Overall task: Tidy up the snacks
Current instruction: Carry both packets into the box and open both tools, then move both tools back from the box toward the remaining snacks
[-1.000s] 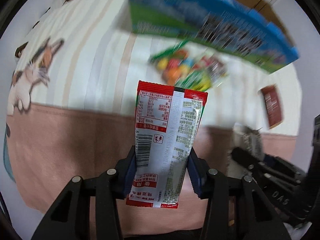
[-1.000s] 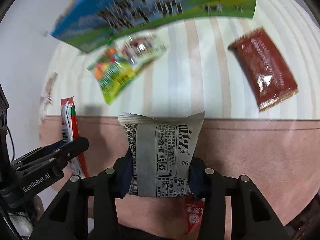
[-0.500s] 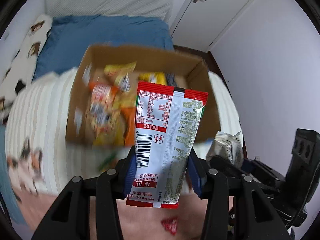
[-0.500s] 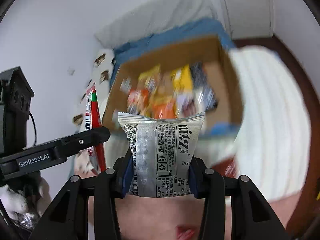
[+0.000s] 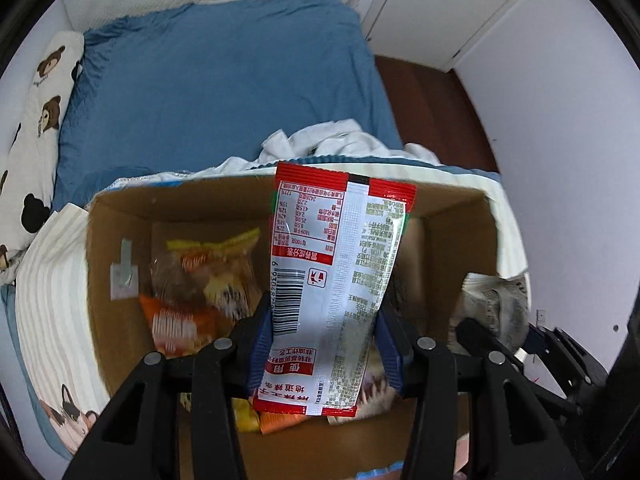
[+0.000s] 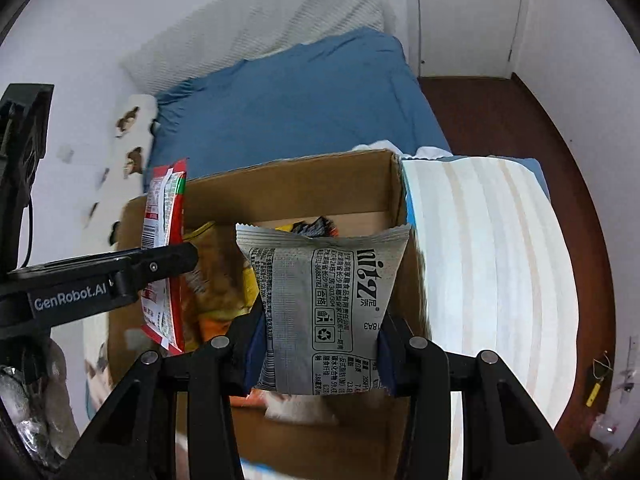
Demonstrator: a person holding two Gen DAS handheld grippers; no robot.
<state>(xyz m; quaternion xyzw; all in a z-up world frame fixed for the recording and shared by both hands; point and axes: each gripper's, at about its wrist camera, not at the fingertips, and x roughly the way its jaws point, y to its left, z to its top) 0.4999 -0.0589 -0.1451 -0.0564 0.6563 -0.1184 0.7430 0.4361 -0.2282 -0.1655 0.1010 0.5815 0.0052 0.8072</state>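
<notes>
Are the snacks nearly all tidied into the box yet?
Partly. Several packets, orange and yellow ones, already lie inside the cardboard box. In hand: the left gripper grips a red and white packet, and the right gripper grips a silver packet, both above the open box. Left to do: drop these two in. Whether more snacks wait outside the box, these views don't show.

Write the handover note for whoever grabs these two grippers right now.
Left gripper: shut on the red-and-white packet, held over the cardboard box.
Right gripper: shut on the silver packet, also over the box.
Box: sits open on the striped blanket, with several orange and yellow snack bags already inside.
Done: both packets picked up and brought to the box.
Left: lower and release both packets into the box. No other loose snacks are in view from here.
</notes>
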